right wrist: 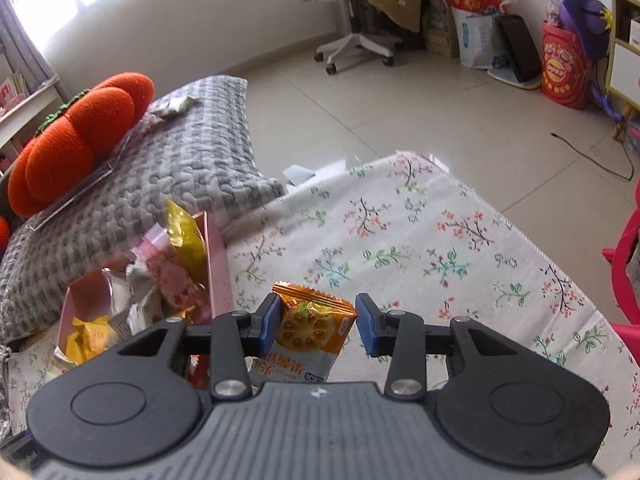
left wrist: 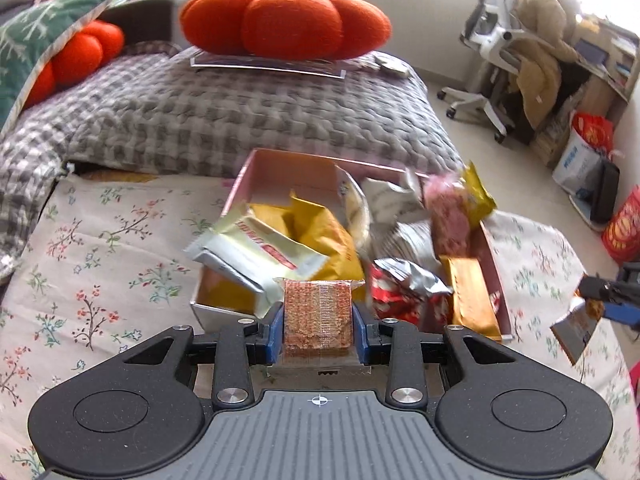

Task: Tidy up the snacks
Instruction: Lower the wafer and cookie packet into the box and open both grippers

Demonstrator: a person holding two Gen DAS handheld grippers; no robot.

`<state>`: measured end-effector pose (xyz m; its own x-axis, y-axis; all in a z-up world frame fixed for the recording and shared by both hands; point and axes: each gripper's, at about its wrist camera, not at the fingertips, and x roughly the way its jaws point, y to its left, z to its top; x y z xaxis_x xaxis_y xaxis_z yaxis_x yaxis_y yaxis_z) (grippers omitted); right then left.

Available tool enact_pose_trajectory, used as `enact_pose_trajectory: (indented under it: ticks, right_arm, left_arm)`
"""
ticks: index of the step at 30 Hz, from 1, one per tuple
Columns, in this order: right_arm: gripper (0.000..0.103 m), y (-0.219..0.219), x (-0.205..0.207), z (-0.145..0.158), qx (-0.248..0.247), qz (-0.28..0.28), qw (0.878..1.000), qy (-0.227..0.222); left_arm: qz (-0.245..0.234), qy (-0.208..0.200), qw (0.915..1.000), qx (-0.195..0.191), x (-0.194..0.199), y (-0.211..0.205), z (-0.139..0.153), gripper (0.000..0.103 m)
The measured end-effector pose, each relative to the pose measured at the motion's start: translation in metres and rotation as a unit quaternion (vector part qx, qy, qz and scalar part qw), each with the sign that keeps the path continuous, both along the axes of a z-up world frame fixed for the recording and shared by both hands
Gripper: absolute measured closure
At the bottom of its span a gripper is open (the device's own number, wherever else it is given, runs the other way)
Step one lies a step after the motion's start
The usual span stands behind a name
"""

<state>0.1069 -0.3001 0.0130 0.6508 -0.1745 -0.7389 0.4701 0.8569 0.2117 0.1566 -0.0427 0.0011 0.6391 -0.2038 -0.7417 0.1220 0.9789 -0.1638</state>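
Observation:
My left gripper (left wrist: 318, 322) is shut on a clear-wrapped block of orange crispy snack (left wrist: 318, 308), held just in front of a pink box (left wrist: 256, 160). The box stands on a floral cloth (left wrist: 100, 248) and holds several snack packets, among them a white-and-red one (left wrist: 256, 252), a yellow one (left wrist: 324, 228) and a red-and-silver one (left wrist: 404, 288). My right gripper (right wrist: 318, 322) is shut on an orange biscuit packet (right wrist: 316, 324), lifted above the cloth (right wrist: 420, 248) to the right of the pink box (right wrist: 216, 256). In the left wrist view the right gripper (left wrist: 600, 292) shows at the right edge with its packet (left wrist: 576, 328).
Behind the box lies a grey checked quilt (left wrist: 224, 112) with an orange pumpkin cushion (left wrist: 284, 20) on a flat clear sheet. Past the cloth's far edge is tiled floor (right wrist: 400, 112) with an office chair (right wrist: 352, 20), bags (right wrist: 564, 68) and a cable.

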Motion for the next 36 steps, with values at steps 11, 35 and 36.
enact_pose_trajectory:
  ticks: [11,35,36]
  right_arm:
    - [0.066,0.017,0.002,0.002,0.049,0.032,0.997,-0.059]
    - [0.066,0.092,0.031,-0.01,0.011,0.153,0.983,-0.104]
    - [0.066,0.095,0.032,-0.011,0.004,0.157,0.982,-0.106]
  left_arm:
    - [-0.004,-0.027,0.9989,-0.039,0.015,0.011,0.002,0.071]
    - [-0.068,-0.031,0.9962,-0.045,0.035,-0.011,-0.025,0.068]
    - [-0.068,-0.03,0.996,-0.05,0.036,-0.01,-0.027,0.068]
